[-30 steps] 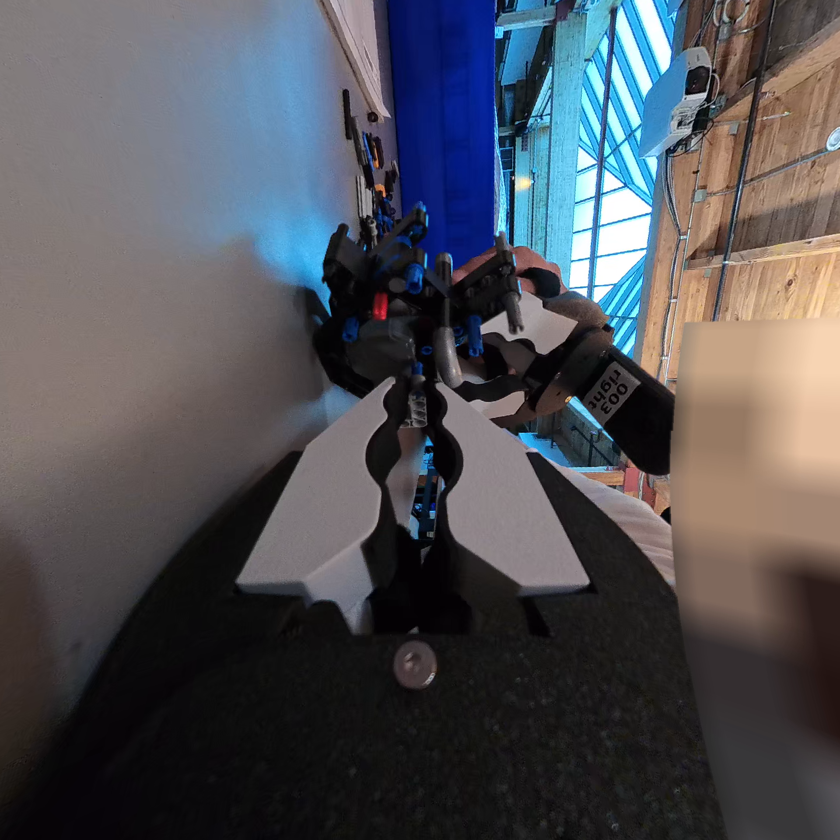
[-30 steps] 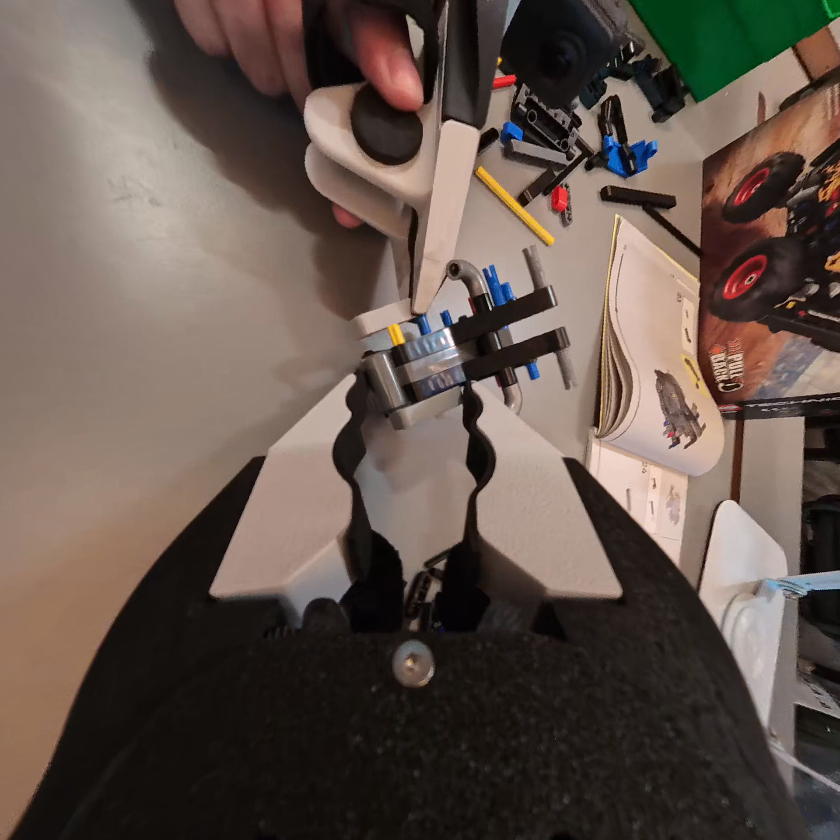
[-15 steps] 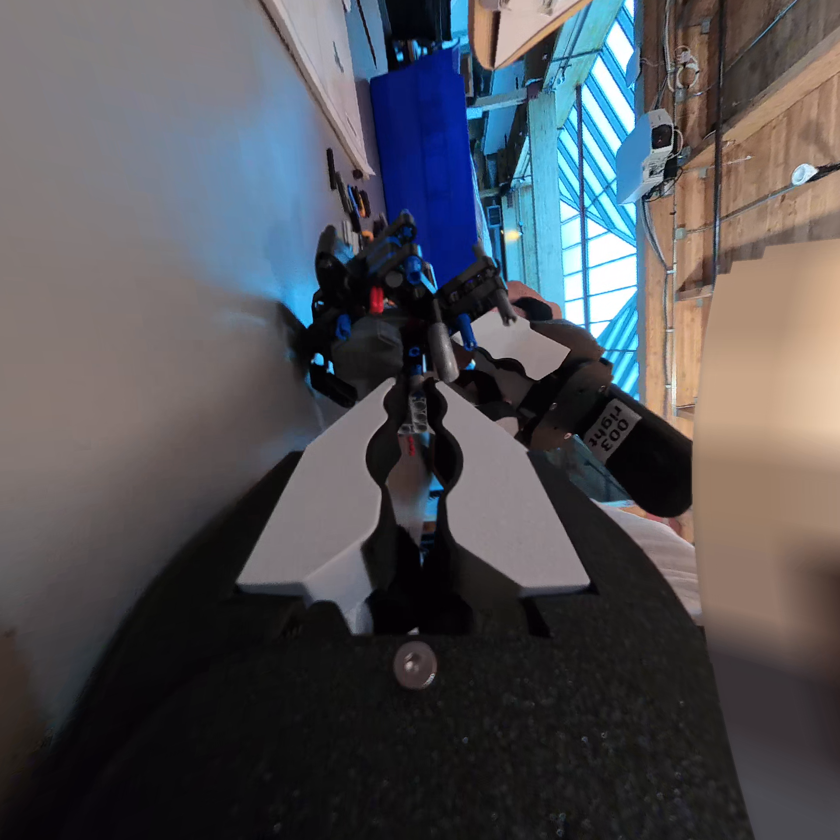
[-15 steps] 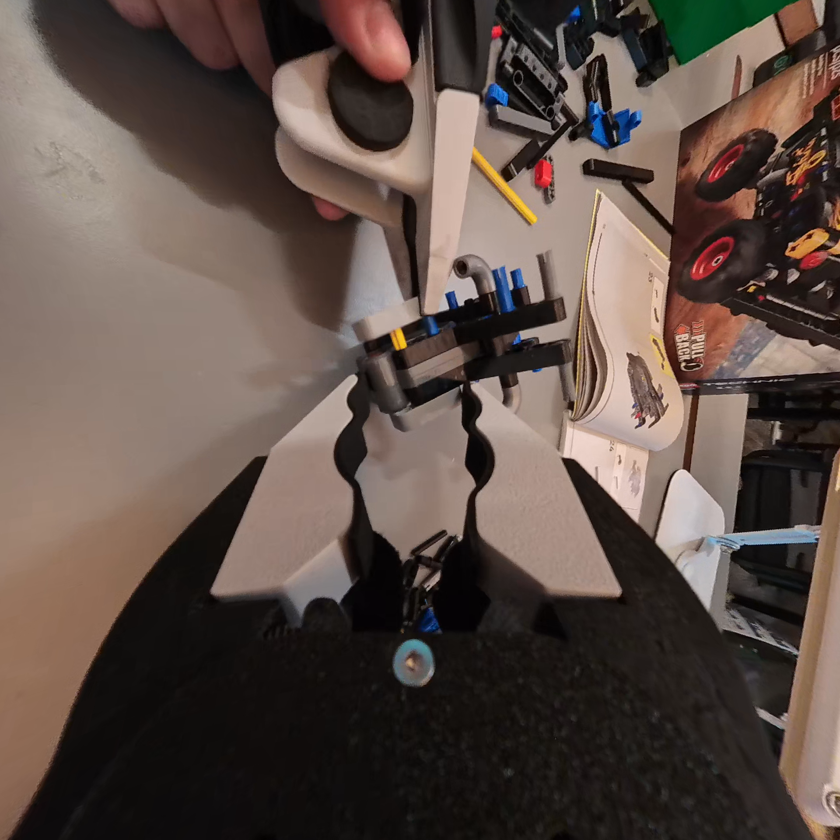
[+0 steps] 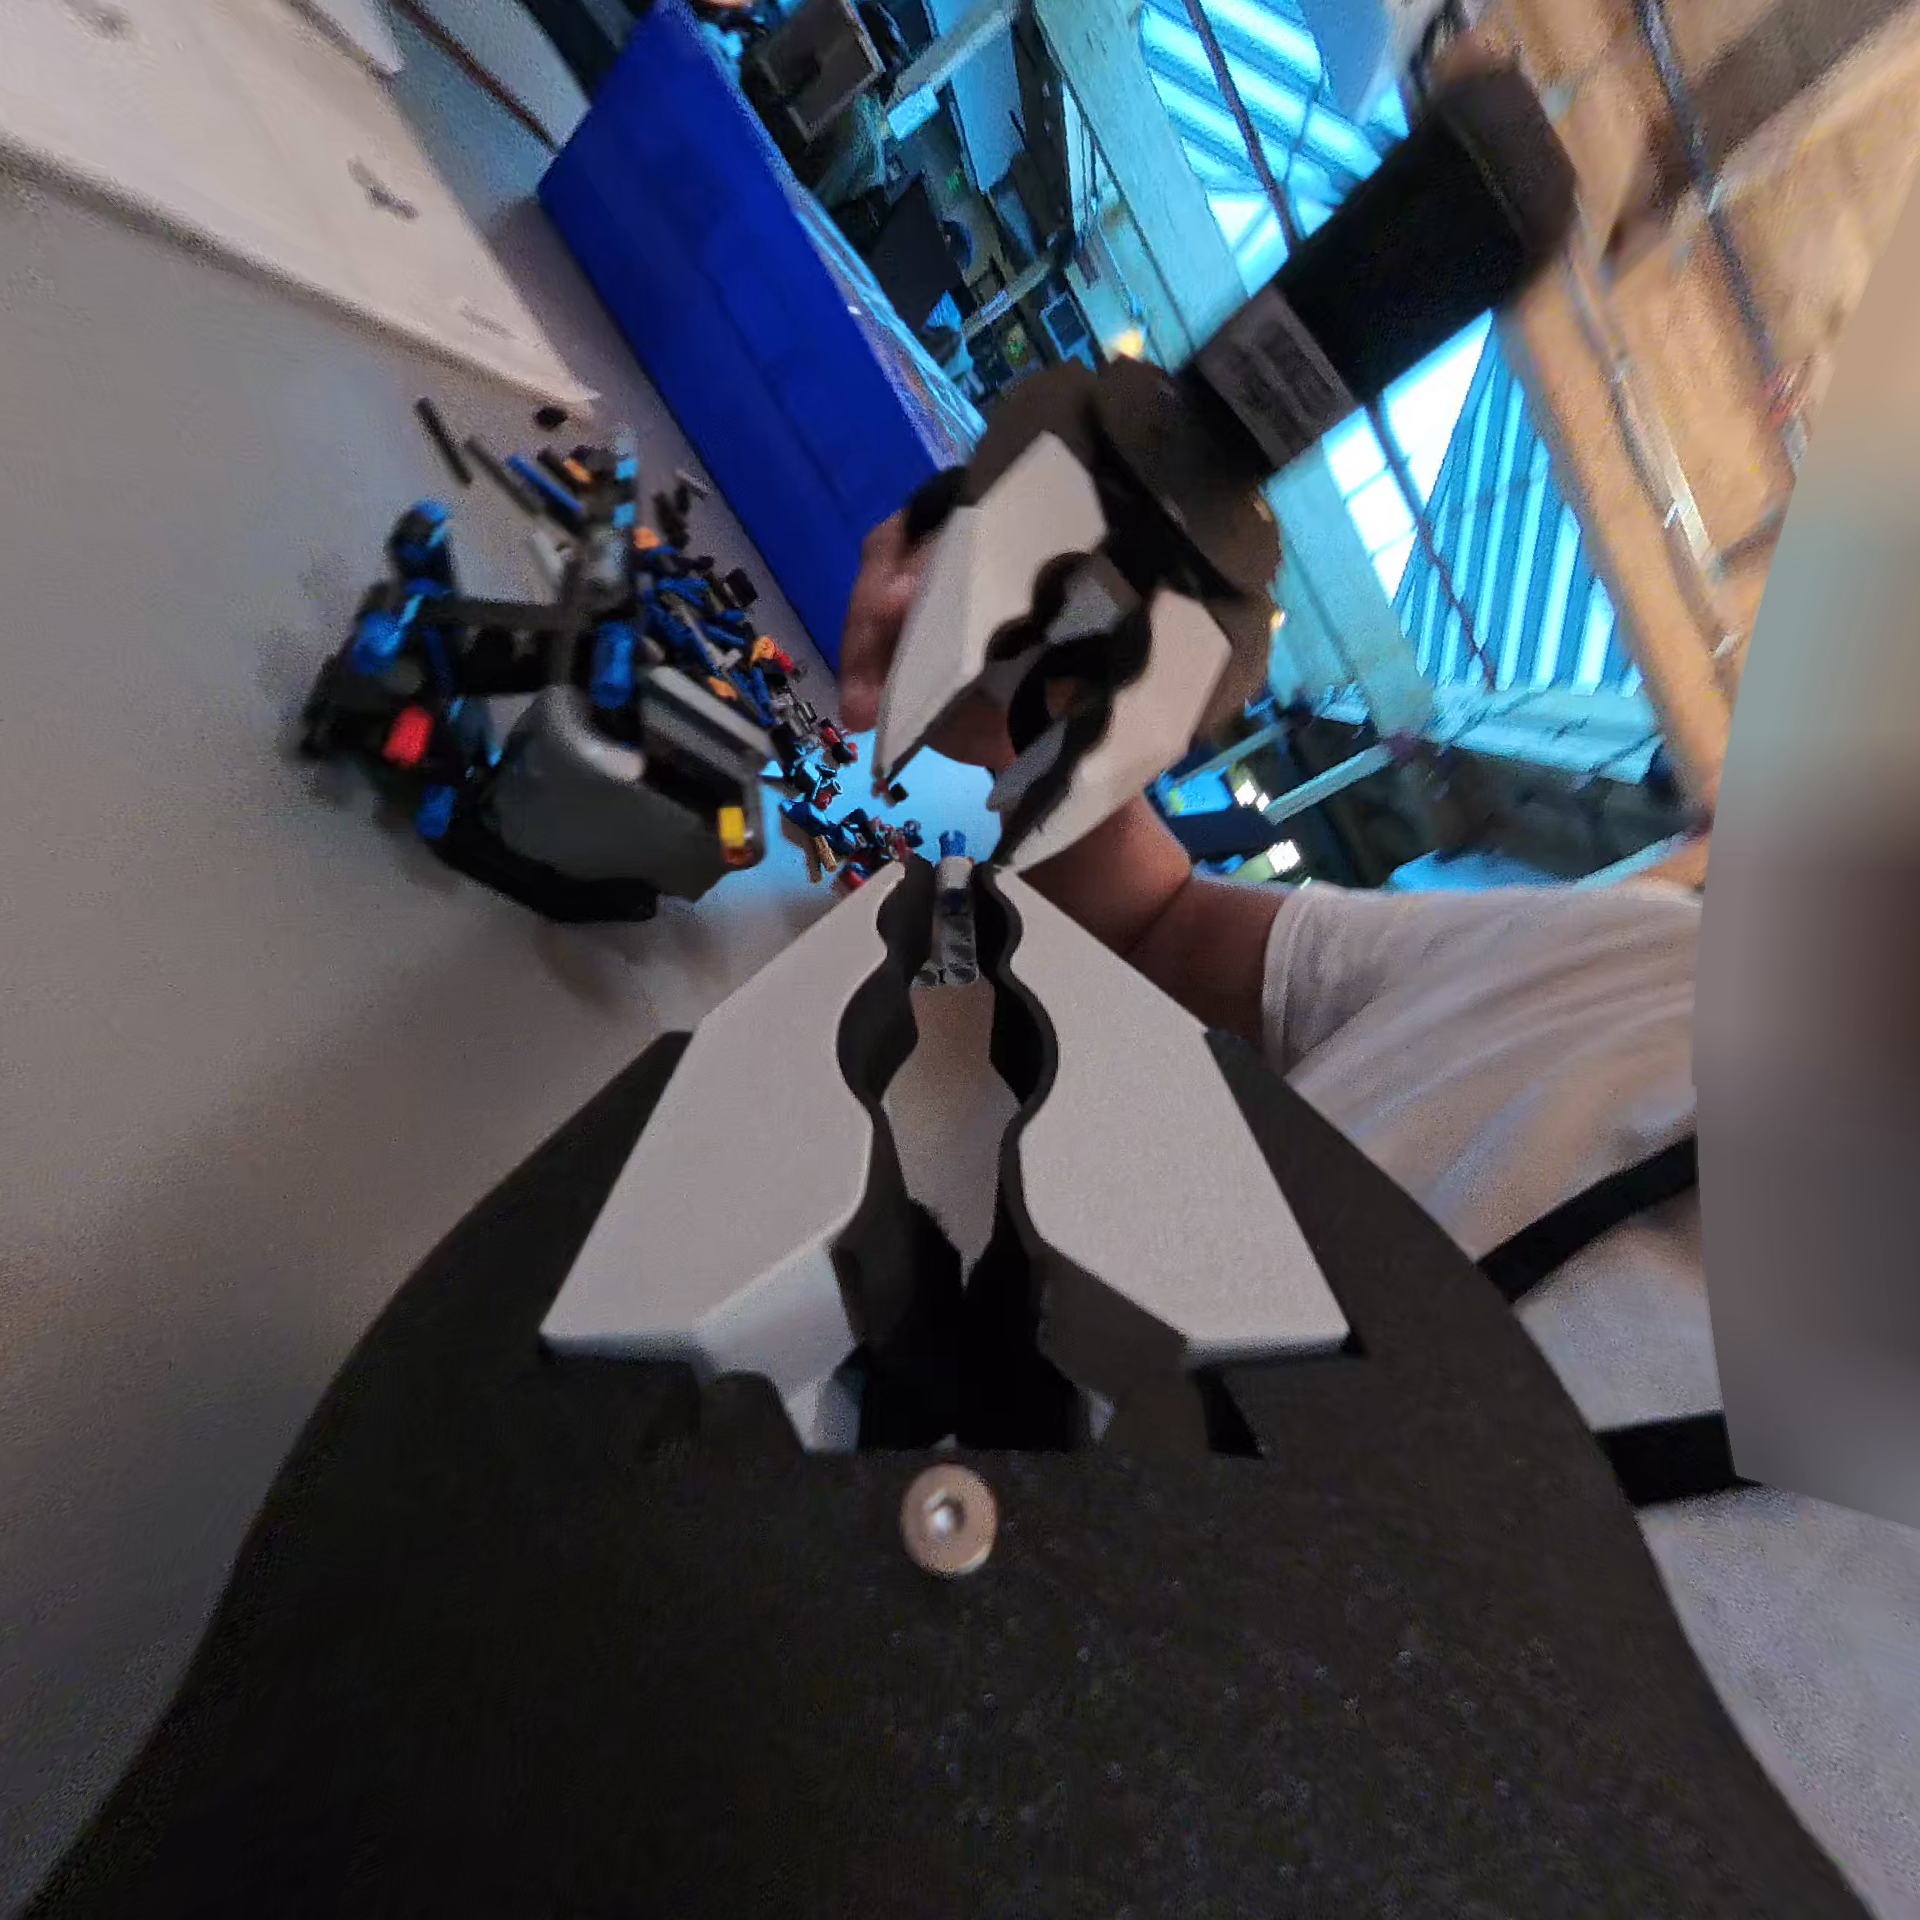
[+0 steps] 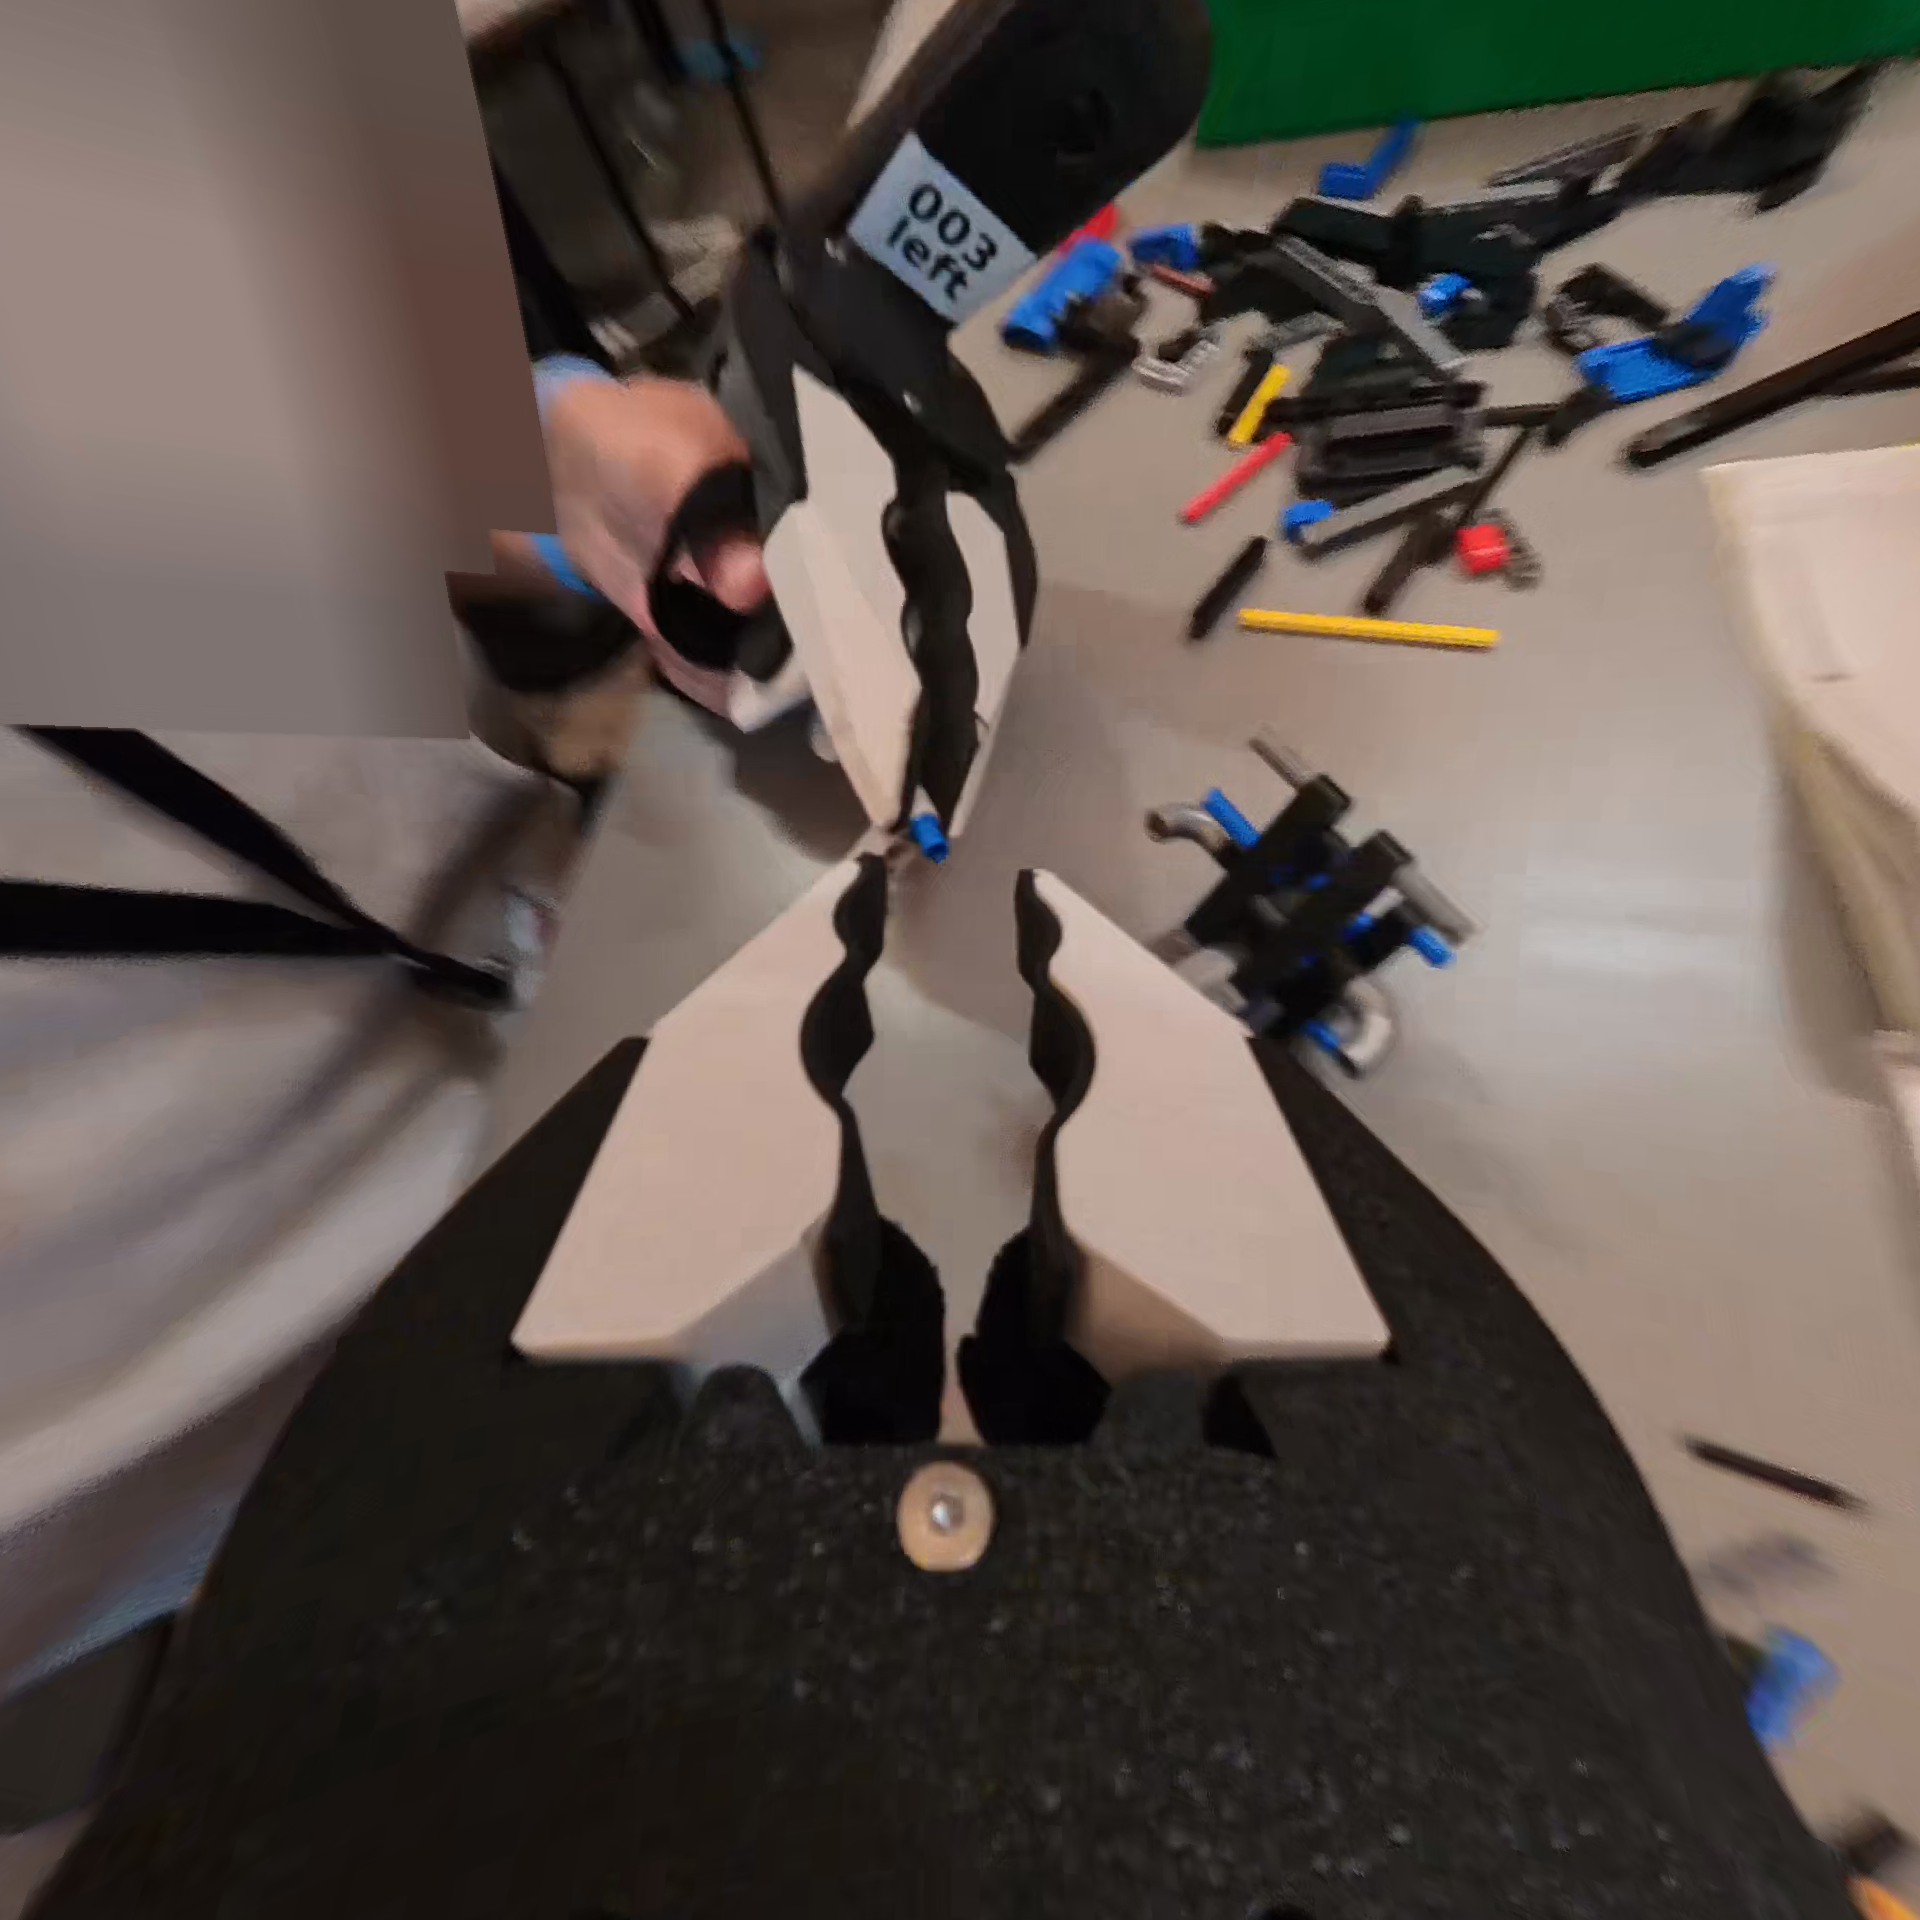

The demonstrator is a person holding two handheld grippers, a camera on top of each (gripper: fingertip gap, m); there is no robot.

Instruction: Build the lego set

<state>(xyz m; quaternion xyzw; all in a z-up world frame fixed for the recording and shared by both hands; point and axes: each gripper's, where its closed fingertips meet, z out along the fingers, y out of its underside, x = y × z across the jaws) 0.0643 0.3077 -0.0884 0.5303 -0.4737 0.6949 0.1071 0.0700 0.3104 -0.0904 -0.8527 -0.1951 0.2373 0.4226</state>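
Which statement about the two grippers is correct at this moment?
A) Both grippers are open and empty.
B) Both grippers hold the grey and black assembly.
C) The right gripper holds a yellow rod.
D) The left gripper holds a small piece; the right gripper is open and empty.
D: the left gripper pinches a small grey piece with a blue pin, while the right gripper stands open with nothing between its fingers, and the assembly lies apart on the table.

This looks like a big workshop or lab hall. A tall slanted window wall (image 5: 1496,582) with steel framing rises behind a blue panel (image 5: 748,281), and wooden wall boards (image 5: 1683,260) carry cables. The grey table (image 6: 1507,790) is strewn with loose toy-brick parts (image 6: 1382,405); a green panel (image 6: 1507,52) stands at its far edge, and an open booklet (image 6: 1829,623) lies beside the parts.
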